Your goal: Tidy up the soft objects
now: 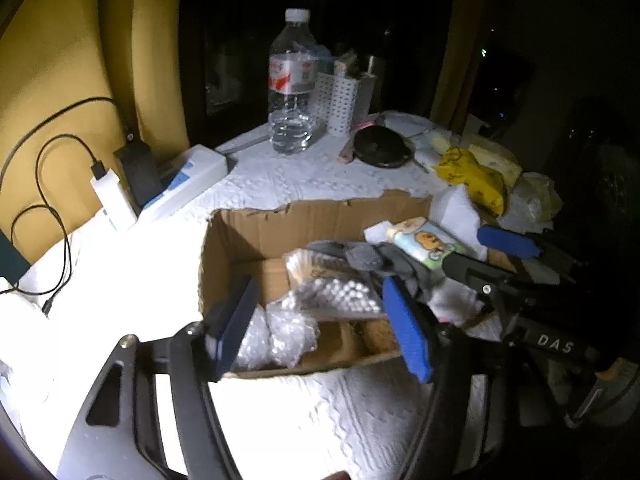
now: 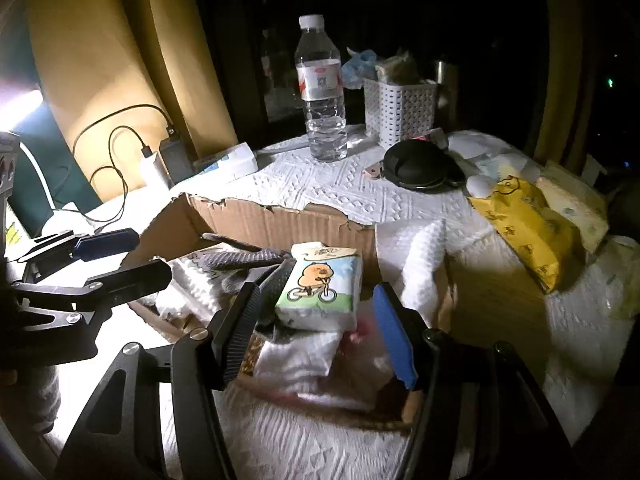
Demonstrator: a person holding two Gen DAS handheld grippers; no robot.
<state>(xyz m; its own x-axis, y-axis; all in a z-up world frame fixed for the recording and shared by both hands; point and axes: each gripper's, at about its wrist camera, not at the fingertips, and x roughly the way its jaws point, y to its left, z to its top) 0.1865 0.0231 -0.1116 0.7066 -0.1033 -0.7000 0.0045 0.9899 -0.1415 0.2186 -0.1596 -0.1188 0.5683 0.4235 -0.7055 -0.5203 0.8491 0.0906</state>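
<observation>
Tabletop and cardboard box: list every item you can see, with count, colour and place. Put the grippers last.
cardboard box: one, brown, torn rim, centre of table
tissue pack: one, white with cartoon print, on the pile in the box
bubble wrap: clear, inside the box
grey glove: one, in the box
water bottle: one, clear, behind the box
white basket: one, perforated, right of the bottle
black round case: one, before the basket
yellow pack: one, right of the box
charger: one, white, cabled, left
left gripper: open, over the box
right gripper: open, either side of the tissue pack
</observation>
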